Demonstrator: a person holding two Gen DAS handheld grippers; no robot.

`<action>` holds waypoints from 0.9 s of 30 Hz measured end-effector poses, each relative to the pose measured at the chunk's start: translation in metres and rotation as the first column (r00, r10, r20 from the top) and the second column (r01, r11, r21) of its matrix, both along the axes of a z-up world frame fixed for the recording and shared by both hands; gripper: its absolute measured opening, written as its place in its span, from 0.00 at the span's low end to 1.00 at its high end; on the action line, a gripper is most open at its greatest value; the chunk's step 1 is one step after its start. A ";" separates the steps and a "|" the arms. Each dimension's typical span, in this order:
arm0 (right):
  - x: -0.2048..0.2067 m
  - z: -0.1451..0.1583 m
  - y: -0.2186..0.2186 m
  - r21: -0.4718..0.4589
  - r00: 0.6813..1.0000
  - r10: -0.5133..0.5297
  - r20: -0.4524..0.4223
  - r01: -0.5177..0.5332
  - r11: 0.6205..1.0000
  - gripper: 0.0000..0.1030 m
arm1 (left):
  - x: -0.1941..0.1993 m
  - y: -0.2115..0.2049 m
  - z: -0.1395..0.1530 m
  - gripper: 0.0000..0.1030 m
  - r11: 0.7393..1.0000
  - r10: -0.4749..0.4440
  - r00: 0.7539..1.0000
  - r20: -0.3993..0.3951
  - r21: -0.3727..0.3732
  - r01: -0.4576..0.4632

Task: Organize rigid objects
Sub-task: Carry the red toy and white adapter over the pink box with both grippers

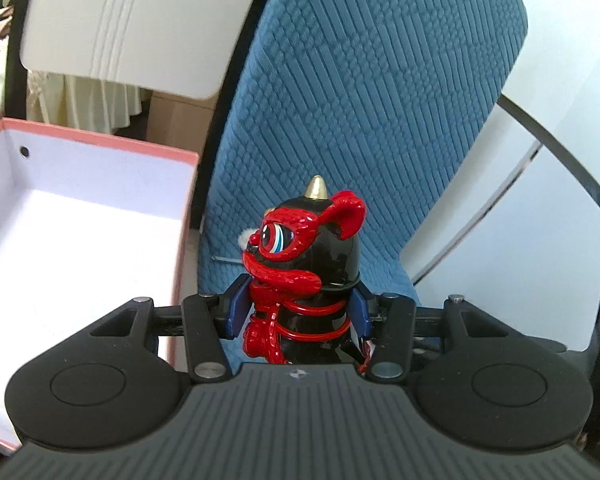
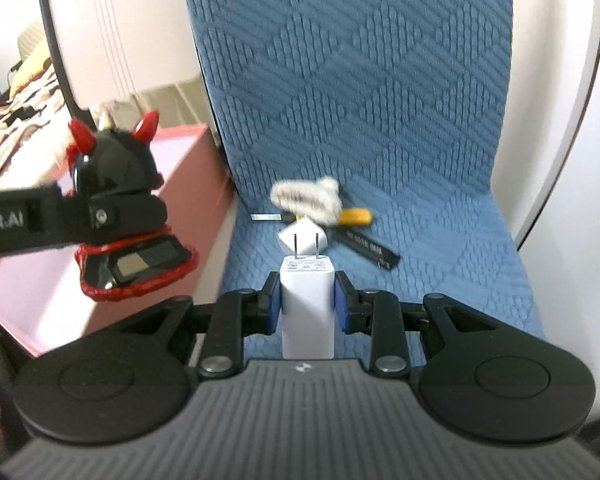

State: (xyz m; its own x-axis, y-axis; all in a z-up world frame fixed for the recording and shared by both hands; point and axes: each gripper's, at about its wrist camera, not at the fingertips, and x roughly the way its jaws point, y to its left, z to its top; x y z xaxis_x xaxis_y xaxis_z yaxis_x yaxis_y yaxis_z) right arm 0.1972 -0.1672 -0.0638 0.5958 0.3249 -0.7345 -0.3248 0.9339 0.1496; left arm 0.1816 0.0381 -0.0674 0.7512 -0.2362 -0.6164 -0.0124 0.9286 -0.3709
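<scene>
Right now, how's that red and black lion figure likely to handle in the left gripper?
The lion figure looks rigid, so it should not flex. Its glossy surface may slip between the left gripper pads. The big head above the grip could make it tip.

We can't make out the blurred heap (image 2: 320,208) on the blue cloth (image 2: 380,120): something white and fuzzy, something yellow, a black strip with unreadable print. The figurine (image 1: 300,280) loses its base behind our left gripper's body, and the pink box (image 1: 80,220) runs off the left edge.
</scene>
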 end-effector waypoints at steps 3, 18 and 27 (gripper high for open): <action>0.004 0.015 0.005 0.024 1.000 0.008 0.015 -0.009 1.000 0.30 | 0.002 0.010 0.011 0.55 1.000 0.009 1.000 0.008 -0.006 -0.009; 0.030 0.085 0.072 0.035 0.991 0.102 0.087 -0.106 0.994 0.30 | 0.006 0.080 0.071 0.55 0.994 0.113 0.991 0.067 -0.010 -0.113; 0.029 0.084 0.128 0.067 0.977 0.197 0.085 -0.203 0.977 0.30 | -0.014 0.141 0.062 0.55 0.978 0.208 0.977 0.035 0.017 -0.209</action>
State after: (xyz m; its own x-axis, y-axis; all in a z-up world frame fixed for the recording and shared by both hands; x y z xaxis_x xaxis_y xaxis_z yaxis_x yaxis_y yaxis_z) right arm 0.2266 -0.0392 0.0205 0.5675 0.4953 -0.6578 -0.5173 0.8360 0.1832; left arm 0.1678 0.1790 -0.0055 0.8026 -0.0598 -0.5935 -0.1944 0.9144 -0.3550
